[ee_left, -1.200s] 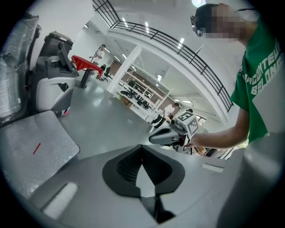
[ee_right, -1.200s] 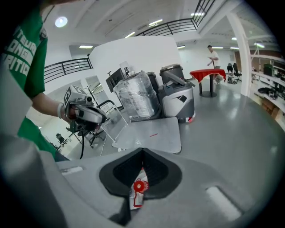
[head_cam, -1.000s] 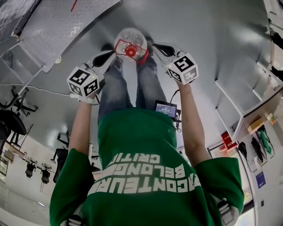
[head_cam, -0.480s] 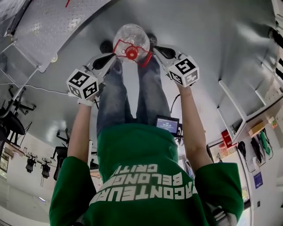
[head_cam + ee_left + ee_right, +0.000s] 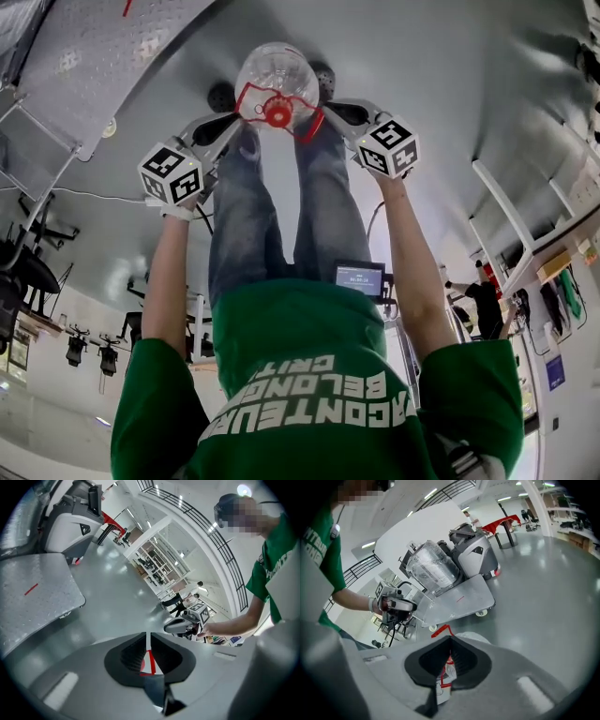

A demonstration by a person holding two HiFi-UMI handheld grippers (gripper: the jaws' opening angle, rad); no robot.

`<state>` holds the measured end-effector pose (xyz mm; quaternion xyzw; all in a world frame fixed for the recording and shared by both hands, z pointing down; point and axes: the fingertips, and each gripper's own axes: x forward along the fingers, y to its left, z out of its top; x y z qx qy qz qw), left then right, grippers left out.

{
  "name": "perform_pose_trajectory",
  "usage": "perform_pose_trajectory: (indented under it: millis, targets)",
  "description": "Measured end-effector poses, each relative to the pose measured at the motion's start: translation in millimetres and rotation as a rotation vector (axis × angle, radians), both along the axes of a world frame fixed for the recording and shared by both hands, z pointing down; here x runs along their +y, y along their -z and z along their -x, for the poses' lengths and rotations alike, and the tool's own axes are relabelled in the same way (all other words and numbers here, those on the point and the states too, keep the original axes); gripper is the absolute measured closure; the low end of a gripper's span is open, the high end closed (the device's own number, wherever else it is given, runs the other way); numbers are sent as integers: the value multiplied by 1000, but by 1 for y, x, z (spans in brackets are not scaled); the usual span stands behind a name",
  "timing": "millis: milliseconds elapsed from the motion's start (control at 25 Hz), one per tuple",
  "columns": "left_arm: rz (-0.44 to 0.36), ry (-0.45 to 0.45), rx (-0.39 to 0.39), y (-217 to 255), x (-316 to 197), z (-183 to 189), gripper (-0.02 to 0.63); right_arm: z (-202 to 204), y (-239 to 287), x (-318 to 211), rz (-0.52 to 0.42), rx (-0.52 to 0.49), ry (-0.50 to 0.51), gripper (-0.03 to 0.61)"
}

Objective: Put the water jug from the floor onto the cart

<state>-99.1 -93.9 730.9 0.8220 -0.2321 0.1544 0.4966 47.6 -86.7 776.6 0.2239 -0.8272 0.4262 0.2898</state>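
Both have sunk toward the floor (image 5: 441,84) – the left hand-held gripper (image 5: 239,116) and right hand-held gripper (image 5: 325,112) are clamped shut on the red handle (image 5: 278,111) of the water jug (image 5: 277,70), which is low between the person's shoes (image 5: 222,97) – apart from the cart (image 5: 103,56).

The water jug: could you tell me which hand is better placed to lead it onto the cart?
Left, probably: the left gripper is nearer the cart. It and the right gripper both clamp the red handle of the water jug.
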Motion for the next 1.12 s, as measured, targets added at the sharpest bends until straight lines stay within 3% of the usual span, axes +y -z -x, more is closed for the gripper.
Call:
perform_pose_trajectory:
  millis: [320,760,1120]
  targets:
    - [61,21,-1,-46,-7,17,537,-13,-35,20,125,-30,-122,561]
    - [169,-28,-51,-103,2,19,459,-24,-79,60,286,-12,-170,459]
    - [247,-82,-93,-134,17,17,431,-23,-114,106,456,-3,-216,454]
